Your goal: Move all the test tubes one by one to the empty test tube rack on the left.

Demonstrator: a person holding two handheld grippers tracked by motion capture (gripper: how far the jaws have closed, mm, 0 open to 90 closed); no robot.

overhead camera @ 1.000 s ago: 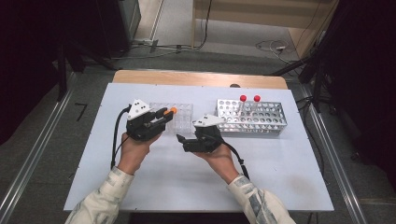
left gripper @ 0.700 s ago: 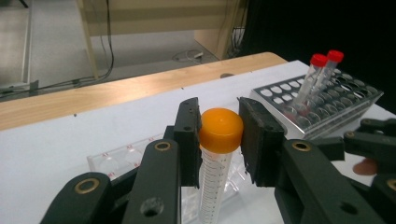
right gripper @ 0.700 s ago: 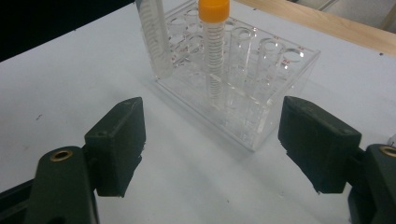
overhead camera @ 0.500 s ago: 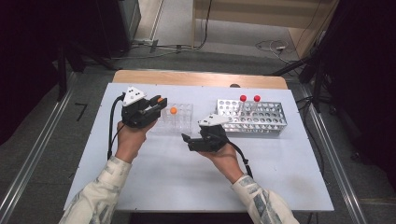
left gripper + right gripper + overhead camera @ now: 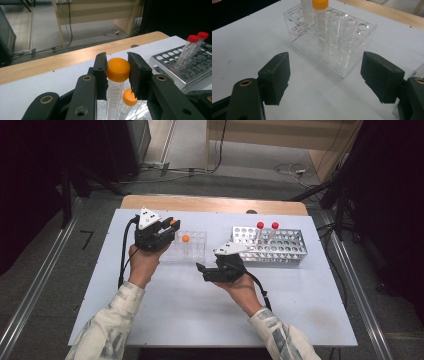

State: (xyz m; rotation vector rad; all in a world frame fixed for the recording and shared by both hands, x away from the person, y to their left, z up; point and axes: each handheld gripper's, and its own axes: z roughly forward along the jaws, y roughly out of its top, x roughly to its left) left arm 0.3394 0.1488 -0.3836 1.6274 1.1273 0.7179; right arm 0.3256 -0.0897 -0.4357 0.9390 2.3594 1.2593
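Observation:
My left gripper (image 5: pixel 169 226) is shut on the orange cap of a clear graduated tube (image 5: pixel 117 70), held upright over the left end of the clear plastic rack (image 5: pixel 192 254). The tube's lower part (image 5: pixel 305 11) reaches down among the rack's holes (image 5: pixel 342 37). A second orange-capped tube (image 5: pixel 185 238) (image 5: pixel 320 22) stands in that rack, just beside the held one (image 5: pixel 130 97). My right gripper (image 5: pixel 202 270) (image 5: pixel 328 72) is open near the rack's front, with nothing between its jaws.
A metal rack (image 5: pixel 280 251) (image 5: pixel 175 68) stands right of the clear one, with two red-capped tubes (image 5: pixel 260 226) (image 5: pixel 193 40) at its back edge. A wooden strip (image 5: pixel 210 202) borders the white table's far side.
My left hand has carried the gripped tube away from me and to the left, from beside the standing orange cap to the rack's left end. The right hand has stayed put.

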